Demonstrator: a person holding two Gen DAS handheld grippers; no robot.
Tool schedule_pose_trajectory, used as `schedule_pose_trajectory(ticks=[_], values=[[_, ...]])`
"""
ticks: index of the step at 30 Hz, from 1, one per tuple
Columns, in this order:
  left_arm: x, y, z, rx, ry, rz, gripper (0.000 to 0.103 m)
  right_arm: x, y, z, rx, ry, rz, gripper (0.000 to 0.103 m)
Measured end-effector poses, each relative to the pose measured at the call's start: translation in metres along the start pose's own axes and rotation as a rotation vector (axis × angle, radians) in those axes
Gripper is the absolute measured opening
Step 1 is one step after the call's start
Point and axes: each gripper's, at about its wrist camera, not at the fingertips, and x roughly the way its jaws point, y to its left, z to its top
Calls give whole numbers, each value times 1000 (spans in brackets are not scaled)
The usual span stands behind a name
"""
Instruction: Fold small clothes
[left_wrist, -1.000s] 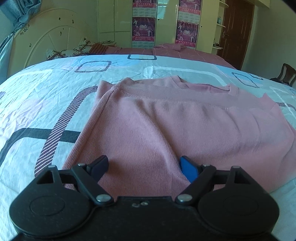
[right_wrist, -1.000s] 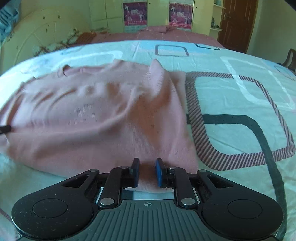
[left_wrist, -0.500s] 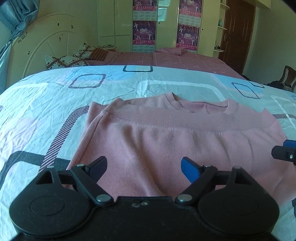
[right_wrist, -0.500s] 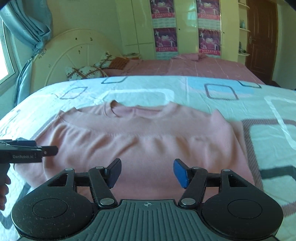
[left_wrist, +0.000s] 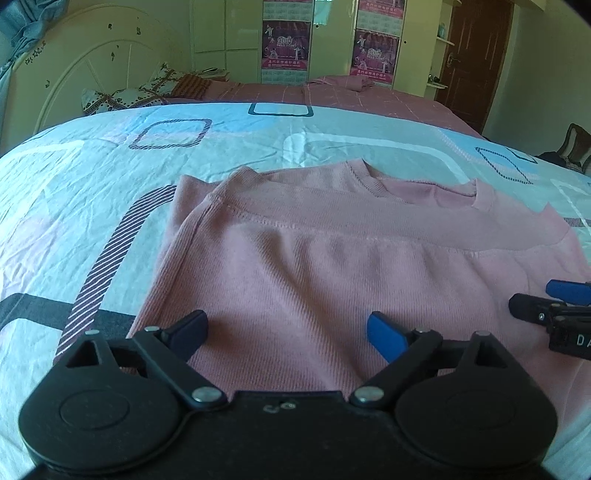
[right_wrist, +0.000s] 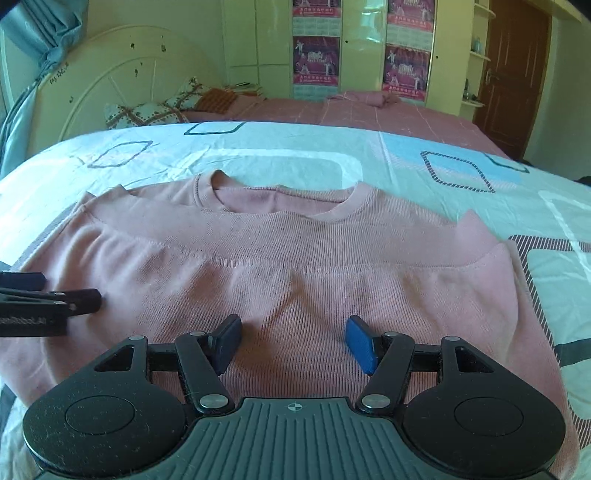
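Note:
A pink knitted sweater lies on the patterned bed sheet, its lower part folded up over the chest and its neckline at the far side. My left gripper hovers over the near left part of the fold, its jaws opening, with only flat fabric under them and nothing pinched. My right gripper stands open over the middle of the sweater, pads apart and off the cloth. Each gripper shows in the other's view: the right gripper at the right edge, the left gripper at the left edge.
A white headboard and patterned pillows stand at the far left. A pink-covered bed lies beyond, with a wardrobe bearing posters behind it. A brown door is at the far right, a chair beside it.
The right gripper let go of the sweater's near edge, opened, and moved left to the sweater's middle. The left gripper's jaws spread wider, and the right gripper's fingers came into its view.

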Motion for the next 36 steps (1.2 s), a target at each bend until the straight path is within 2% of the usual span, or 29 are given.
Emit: schedule_pose_trajectory(ticks=[5, 8, 14, 19, 23, 29, 32, 34, 36], values=[[-17, 15, -4, -34, 27, -38, 91, -18, 1, 3, 79, -61, 5, 62], [-34, 27, -16, -73, 38, -77, 92, -21, 8, 0, 69, -57, -3, 62], [-63, 50, -49, -218, 81, -154, 92, -21, 14, -4, 68, -50, -9, 62], [-71, 62, -71, -375, 133, -225, 90, -26, 16, -7, 68, -48, -7, 62], [-64, 65, -77, -457, 90, -270, 94, -28, 18, -8, 73, -51, -12, 62], [-28, 73, -61, -628, -50, -354, 94, -20, 23, -11, 50, -50, -43, 62], [-11, 77, -54, -706, -99, -395, 87, -24, 23, -8, 48, -89, -80, 62], [-3, 75, -50, -710, -129, -398, 78, -18, 20, -6, 53, -77, -101, 62], [3, 76, -48, -718, -142, -395, 55, -7, 18, -8, 48, -51, -113, 62]])
